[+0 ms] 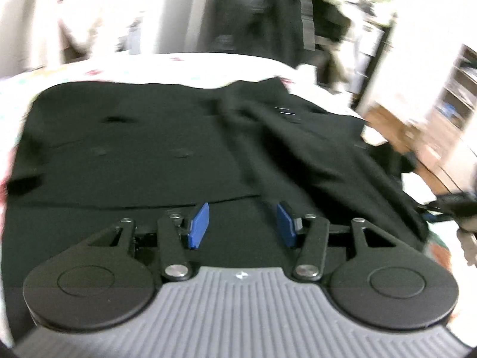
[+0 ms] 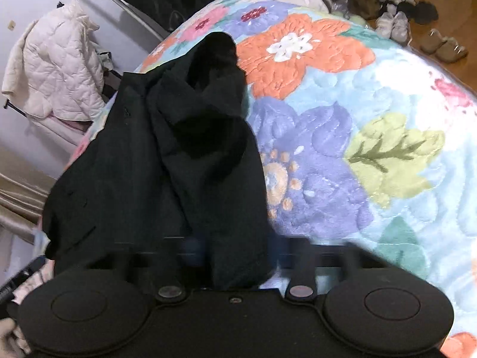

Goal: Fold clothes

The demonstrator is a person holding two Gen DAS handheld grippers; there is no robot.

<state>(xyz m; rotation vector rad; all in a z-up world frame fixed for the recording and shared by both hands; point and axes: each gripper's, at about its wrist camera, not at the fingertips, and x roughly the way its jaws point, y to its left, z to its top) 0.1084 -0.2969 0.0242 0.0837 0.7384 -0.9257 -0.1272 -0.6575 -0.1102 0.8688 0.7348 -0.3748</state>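
Floral quilted bedspread [image 2: 342, 119] carries a black fabric garment [image 1: 149, 149]; left gripper [image 1: 241, 223] gapes empty, right gripper [image 2: 238, 256] blurred, its fingers hidden behind cloth, grip unclear.

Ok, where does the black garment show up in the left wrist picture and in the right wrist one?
Left wrist: the black garment fills the middle, spread ahead of the open left gripper.
Right wrist: it hangs bunched, left of centre, falling between the fingers of the right gripper, which are blurred.
Shared landmark: the floral bedspread, washed out along the garment's far edge in the left view.
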